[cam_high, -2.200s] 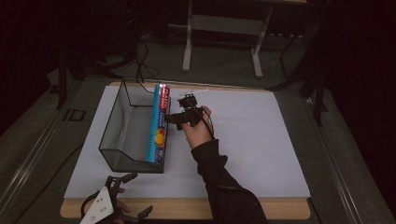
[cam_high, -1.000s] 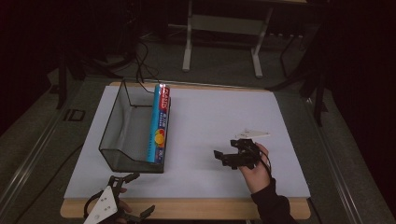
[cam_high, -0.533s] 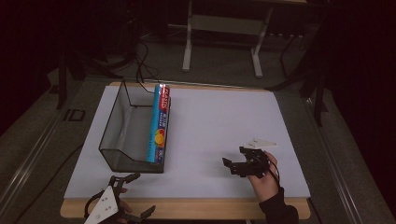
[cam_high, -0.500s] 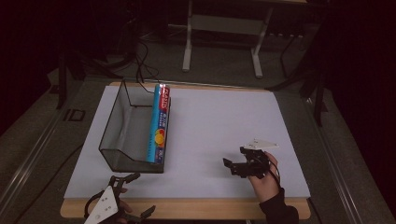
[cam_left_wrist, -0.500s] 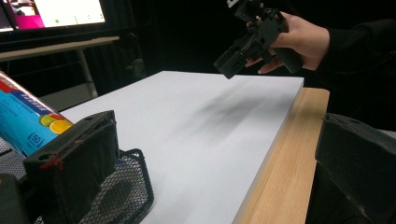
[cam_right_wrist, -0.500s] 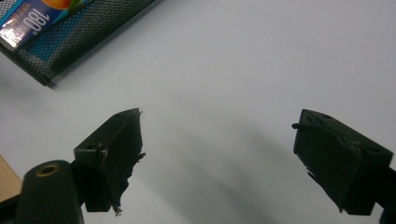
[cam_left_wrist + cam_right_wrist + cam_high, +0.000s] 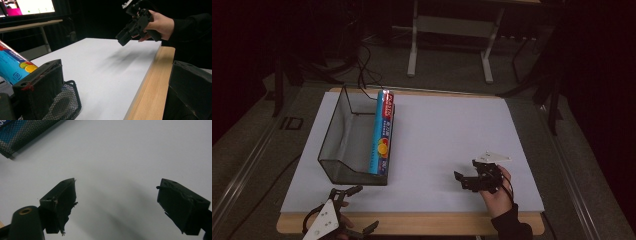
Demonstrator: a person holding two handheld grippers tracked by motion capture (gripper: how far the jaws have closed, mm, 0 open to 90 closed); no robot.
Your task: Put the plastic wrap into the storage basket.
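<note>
A long blue box (image 7: 383,131) with fruit pictures lies on its edge inside a black mesh basket (image 7: 343,145), along the basket's right wall. My right gripper (image 7: 467,171) hovers open over the bare white tabletop at the front right, well away from the basket, and points left. In the right gripper view its jaws stand wide apart with nothing between them, and the basket (image 7: 22,131) is at the top left. My left gripper (image 7: 362,209) sits open at the table's front left edge, just in front of the basket (image 7: 62,103) and the blue box (image 7: 12,66).
The white table surface (image 7: 447,125) has a wooden front edge (image 7: 147,90). In the left gripper view, a hand holds the right gripper (image 7: 133,25) above the table's far end. Metal stand legs (image 7: 449,42) and cables lie on the floor behind the table.
My right gripper has pulled away from the blue box at the basket, moving right and toward the front edge. The box stays in the basket. The left gripper has barely moved.
</note>
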